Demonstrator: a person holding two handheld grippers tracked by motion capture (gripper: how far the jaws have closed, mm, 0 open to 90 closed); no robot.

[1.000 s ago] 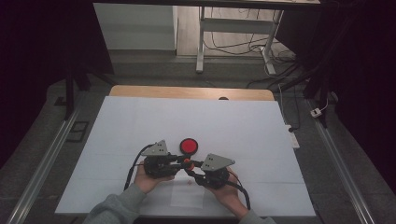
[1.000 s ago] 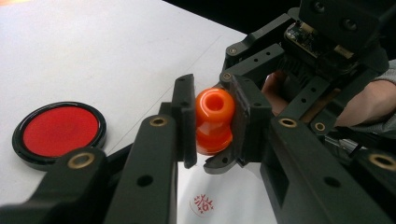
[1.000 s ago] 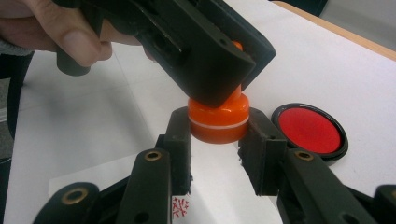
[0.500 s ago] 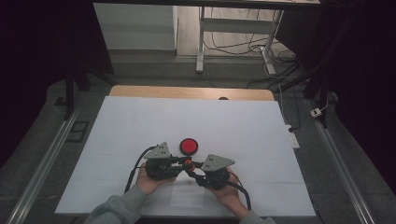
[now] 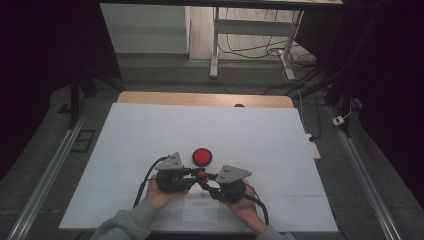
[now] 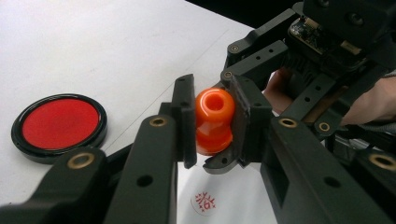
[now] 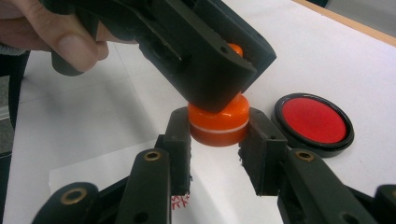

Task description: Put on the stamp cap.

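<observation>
Currently the orange stamp is held between both tools above the white sheet, just in front of the red ink pad on the table. Working left to right: the left gripper is closed on the stamp's narrow upper handle, its two pads pressing the knob from opposite sides in the left gripper view. The right gripper is closed around the wider lower part, the section with a pale ring, one jaw on each side; in the right gripper view the pads sit at its flanks, and contact looks light on one side. The stamp's long axis runs from knob to base, and the two grips are stacked along it, left above, right below. This is the relation the coming move depends on: any separation of a cap from the body, or a re-seating of it, should travel along that axis, not across it. A red print already lies on the sheet beneath the stamp. The ink pad lies to the left gripper's side, near but not touching.
</observation>
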